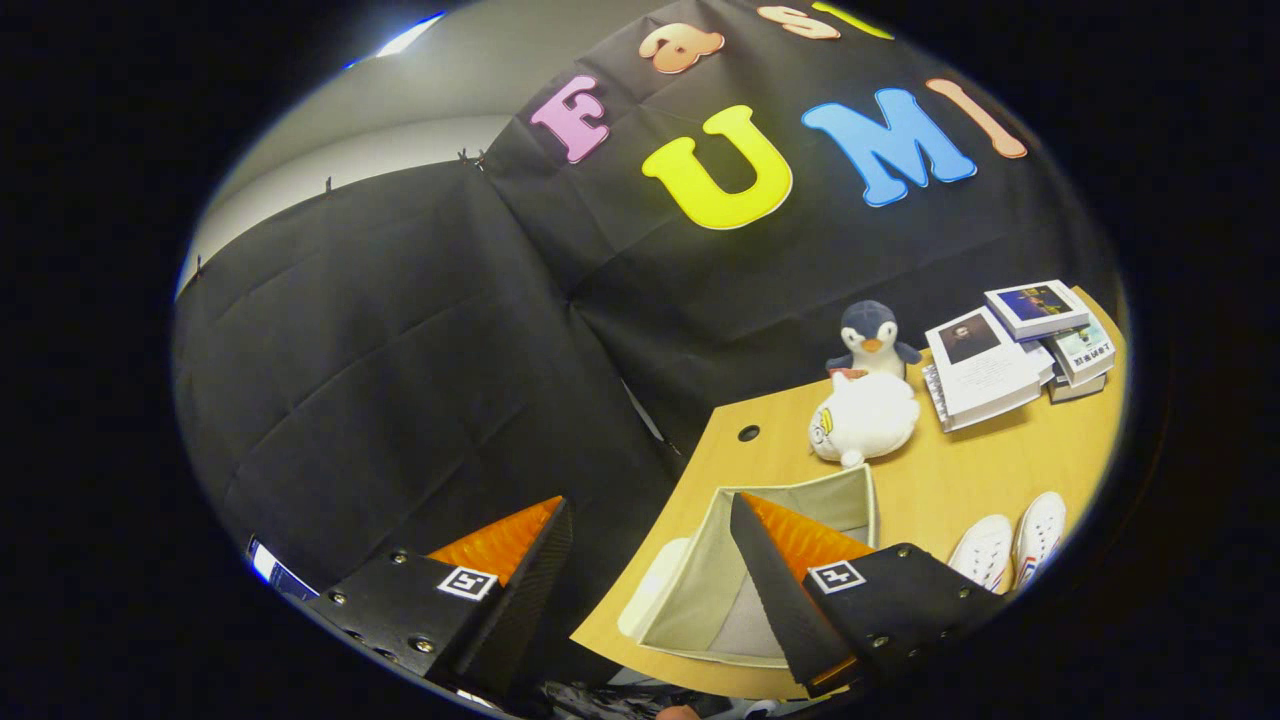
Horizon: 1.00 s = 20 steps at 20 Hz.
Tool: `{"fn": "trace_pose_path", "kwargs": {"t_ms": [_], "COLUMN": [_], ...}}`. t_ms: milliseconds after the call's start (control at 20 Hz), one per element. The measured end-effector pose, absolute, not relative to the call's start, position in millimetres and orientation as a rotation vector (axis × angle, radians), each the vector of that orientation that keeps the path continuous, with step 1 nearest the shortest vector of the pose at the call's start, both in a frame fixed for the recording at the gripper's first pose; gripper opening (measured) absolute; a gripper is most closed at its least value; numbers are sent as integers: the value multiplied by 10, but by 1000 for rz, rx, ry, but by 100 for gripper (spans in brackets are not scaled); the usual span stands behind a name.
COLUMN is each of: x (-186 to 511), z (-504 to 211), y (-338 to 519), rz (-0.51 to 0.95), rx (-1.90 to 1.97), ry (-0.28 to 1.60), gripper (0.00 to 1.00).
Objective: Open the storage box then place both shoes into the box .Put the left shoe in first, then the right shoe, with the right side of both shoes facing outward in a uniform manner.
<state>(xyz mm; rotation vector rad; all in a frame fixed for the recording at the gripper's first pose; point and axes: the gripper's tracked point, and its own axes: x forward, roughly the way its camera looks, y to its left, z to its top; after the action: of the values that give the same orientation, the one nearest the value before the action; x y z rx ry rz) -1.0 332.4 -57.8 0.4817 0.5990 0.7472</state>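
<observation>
Just beyond the wide-open, empty claw (650, 515) sits the storage box (700, 585), shoes (1010, 550) beside.

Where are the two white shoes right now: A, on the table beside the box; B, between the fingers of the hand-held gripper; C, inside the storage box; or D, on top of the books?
A: the white shoes lie side by side on the table next to the open storage box, while the hand-held gripper is open and holds nothing.
</observation>
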Motion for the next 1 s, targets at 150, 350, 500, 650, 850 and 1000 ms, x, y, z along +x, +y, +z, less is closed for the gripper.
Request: {"fn": "trace_pose_path", "kwargs": {"t_ms": [150,350,500,650,850,1000], "x": [150,277,345,355,356,316], "z": [-714,-945,-1125,-1350,-1644,-1884], "y": [3001,2581,2244,1931,1621,1455], "rz": [697,632,579,528,477,456], "rx": [432,367,334,299,286,261], "ry": [589,606,621,649,693,729], "gripper": [97,97,97,97,97,98]}}
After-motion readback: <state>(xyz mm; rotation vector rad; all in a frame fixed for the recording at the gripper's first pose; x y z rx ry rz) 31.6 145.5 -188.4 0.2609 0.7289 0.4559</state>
